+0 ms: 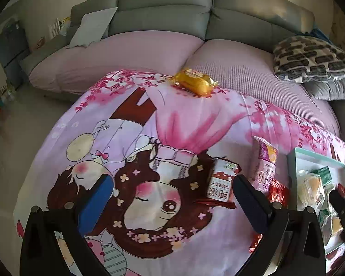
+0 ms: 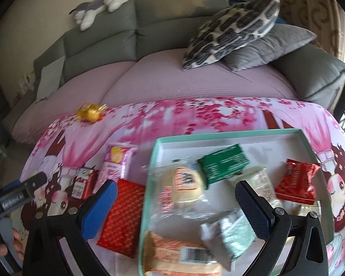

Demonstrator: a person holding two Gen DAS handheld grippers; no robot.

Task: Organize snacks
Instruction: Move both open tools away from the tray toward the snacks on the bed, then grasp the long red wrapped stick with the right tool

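Observation:
A mint-rimmed tray [image 2: 218,134] lies on the cartoon-print blanket and holds several snacks: a green box [image 2: 223,163], a red packet [image 2: 296,181], a clear-wrapped bread [image 2: 186,181] and an orange pack [image 2: 177,253]. My right gripper [image 2: 177,204] hovers open above the tray, its fingers wide apart, gripping nothing. Left of the tray lie a red box [image 2: 124,216], a pink pack [image 2: 117,163] and a red-white carton [image 1: 220,181]. A golden wrapped snack [image 1: 194,81] sits at the blanket's far edge. My left gripper [image 1: 172,202] is open over the blanket, just left of the carton.
A grey sofa [image 1: 163,7] with pink seat covers stands behind the blanket. A patterned pillow [image 2: 232,30] rests on a grey cushion [image 2: 271,46] at the right. A plush toy [image 2: 101,2] lies on the sofa back. A hand [image 2: 16,246] holds the left gripper's handle.

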